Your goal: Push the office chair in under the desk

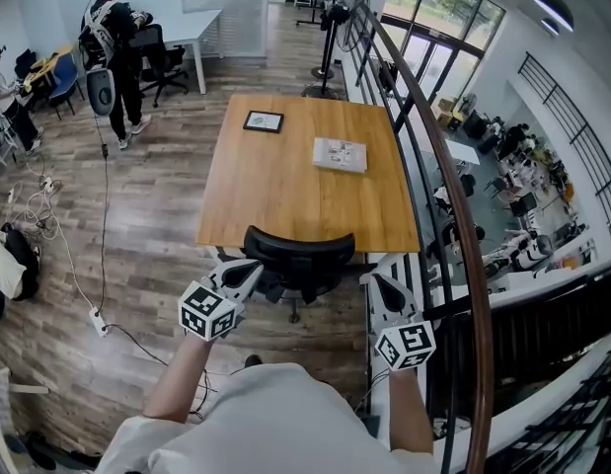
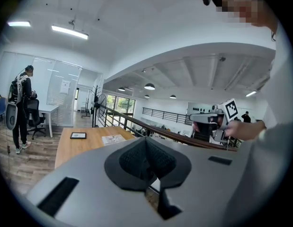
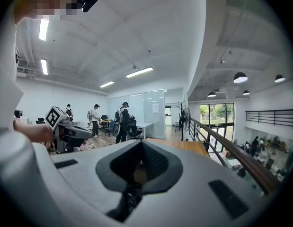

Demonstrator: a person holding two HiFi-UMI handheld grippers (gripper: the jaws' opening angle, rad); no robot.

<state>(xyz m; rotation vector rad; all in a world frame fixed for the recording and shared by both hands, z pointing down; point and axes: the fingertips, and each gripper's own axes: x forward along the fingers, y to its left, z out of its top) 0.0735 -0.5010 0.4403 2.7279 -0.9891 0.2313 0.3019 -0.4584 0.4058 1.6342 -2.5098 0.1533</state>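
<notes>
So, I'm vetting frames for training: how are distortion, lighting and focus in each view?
Head view: strong fisheye bows the handrail; even light, the desk sharp, no glare. Left gripper view: round black vignette, ceiling strip light blown out. Right gripper view: same vignette, windows bright.

An open-plan office on an upper level: a wooden tabletop (image 1: 285, 181) with an office chair (image 1: 299, 250) at its near edge, a white desk (image 1: 191, 28) and people (image 1: 115, 57) beyond it, and a railing (image 1: 438, 166) to its right overlooking workstations (image 1: 527, 181) below.
</notes>
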